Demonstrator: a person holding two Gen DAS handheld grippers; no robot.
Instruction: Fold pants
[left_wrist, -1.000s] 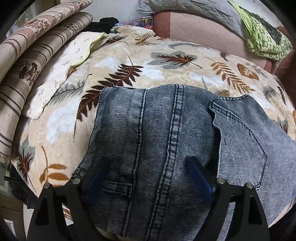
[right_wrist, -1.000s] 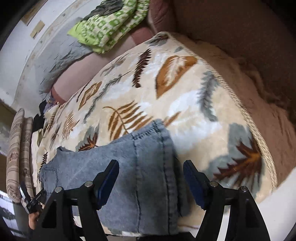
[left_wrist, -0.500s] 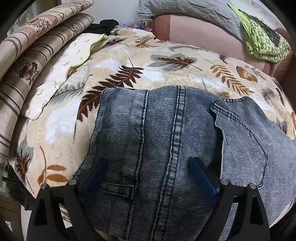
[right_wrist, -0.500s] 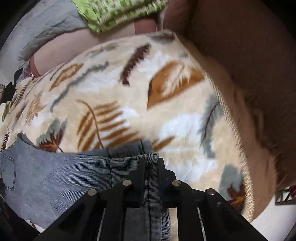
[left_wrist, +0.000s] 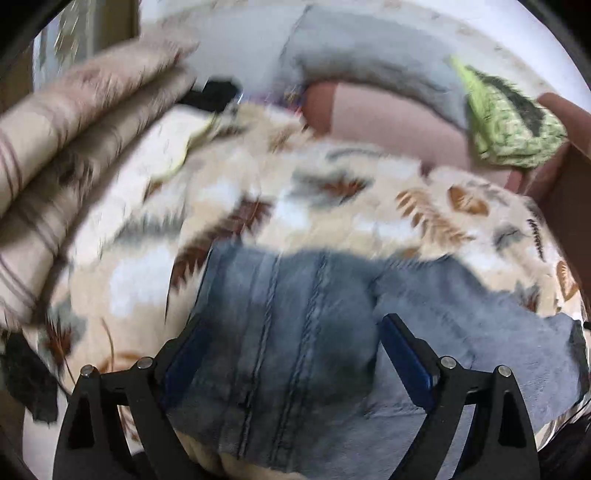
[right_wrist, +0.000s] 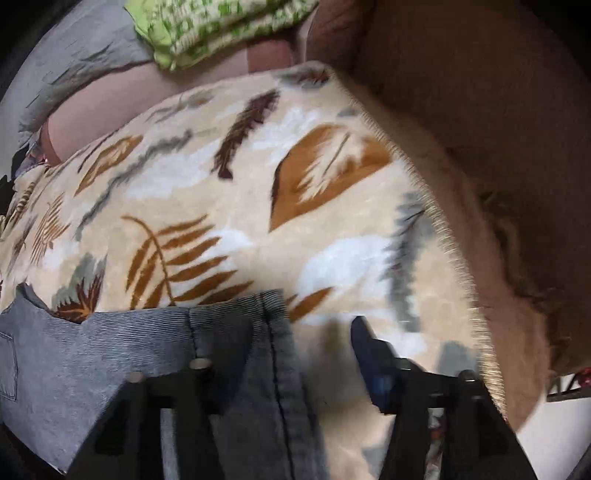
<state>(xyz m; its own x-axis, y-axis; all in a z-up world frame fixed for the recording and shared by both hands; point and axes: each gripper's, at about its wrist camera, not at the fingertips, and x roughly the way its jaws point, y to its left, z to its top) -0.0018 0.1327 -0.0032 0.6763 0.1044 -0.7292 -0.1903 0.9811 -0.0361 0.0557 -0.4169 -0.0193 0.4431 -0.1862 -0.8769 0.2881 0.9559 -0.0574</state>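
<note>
Grey-blue denim pants lie flat on a leaf-print blanket. In the left wrist view the waist and seat fill the lower middle. My left gripper is open, its blue-padded jaws spread over the seat seams, holding nothing. In the right wrist view the pant leg hem lies at lower left on the blanket. My right gripper is open, with the hem edge between its spread jaws. Both views are motion-blurred.
Rolled striped bedding lies at the left. A green patterned cloth sits on a pinkish sofa back, also in the right wrist view. The blanket's fringed edge borders brown upholstery.
My right gripper was shut on the pant hem half a second ago and has now opened, releasing it. My left gripper has pulled back, staying open.
</note>
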